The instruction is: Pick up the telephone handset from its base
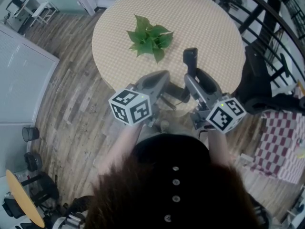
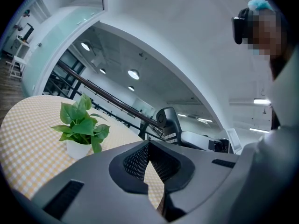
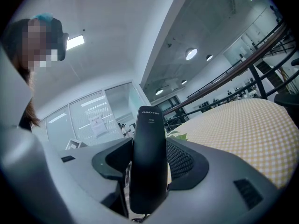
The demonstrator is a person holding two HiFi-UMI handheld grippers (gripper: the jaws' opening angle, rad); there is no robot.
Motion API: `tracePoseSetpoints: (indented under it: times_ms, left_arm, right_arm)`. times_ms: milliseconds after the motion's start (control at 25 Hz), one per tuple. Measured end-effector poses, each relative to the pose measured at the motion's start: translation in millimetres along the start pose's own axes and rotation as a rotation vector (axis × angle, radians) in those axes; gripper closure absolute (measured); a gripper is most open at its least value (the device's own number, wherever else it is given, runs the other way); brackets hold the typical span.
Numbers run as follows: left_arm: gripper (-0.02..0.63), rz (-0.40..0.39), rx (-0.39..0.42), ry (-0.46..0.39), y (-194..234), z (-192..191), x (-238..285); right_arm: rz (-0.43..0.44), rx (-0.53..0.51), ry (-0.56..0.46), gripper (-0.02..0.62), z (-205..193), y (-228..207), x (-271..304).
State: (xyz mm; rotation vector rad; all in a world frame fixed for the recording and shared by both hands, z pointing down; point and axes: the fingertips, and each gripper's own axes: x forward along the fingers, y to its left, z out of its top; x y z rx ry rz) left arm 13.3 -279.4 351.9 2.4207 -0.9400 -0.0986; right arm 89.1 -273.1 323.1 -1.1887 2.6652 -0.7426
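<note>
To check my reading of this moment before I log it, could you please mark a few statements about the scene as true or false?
1. The right gripper has its fingers shut on the black handset. True.
2. The left gripper is holding the potted plant. False: its fingers are together with nothing between them, and the plant stands apart on the table.
3. The table is round, with a checked covering. True.
4. The handset lies flat on the table. False: it stands roughly upright between the right gripper's fingers.
</note>
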Motion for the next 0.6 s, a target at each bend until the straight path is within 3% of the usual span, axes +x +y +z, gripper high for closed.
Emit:
tracePoseSetpoints:
  times_ms: [600]
  left_arm:
    - [0.600, 0.008, -0.010, -0.015, 3.4, 3.3, -1.4]
  right_arm:
    - [0.002, -0.019, -0.001, 0.359, 2.7, 4.0, 0.8]
